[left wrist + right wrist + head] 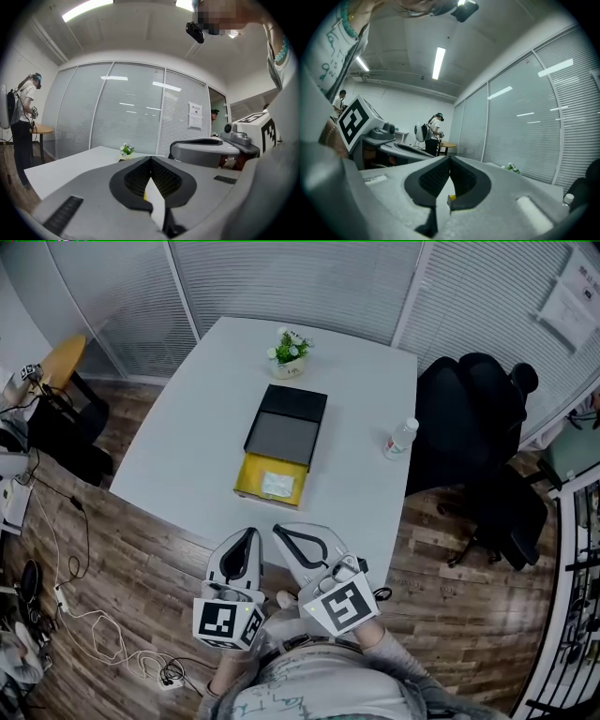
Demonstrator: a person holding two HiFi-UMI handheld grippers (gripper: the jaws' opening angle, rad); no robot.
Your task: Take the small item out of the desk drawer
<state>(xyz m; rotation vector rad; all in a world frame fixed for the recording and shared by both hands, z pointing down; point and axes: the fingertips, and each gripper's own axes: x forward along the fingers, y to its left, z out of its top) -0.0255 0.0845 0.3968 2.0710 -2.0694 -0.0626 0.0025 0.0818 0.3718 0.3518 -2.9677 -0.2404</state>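
Room clutter from above
Small white-flowered potted plant (289, 352) upper centre; clear plastic water bottle (400, 438) centre right; black office chair (478, 442) at right.

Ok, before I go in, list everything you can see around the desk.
table: one, white, centre
drawer box: one, black, mid-table
drawer: one, yellow, pulled open toward the person
small item: one, white, lying in the open drawer
potted plant: one, white flowers, table's far end
bottle: one, clear, table's right edge
office chair: one, black, right of table
round table: one, wooden, far left
cables: several, white and black, floor at left
left gripper: one, grey, shut, empty, at table's near edge
right gripper: one, grey, shut, empty, beside it
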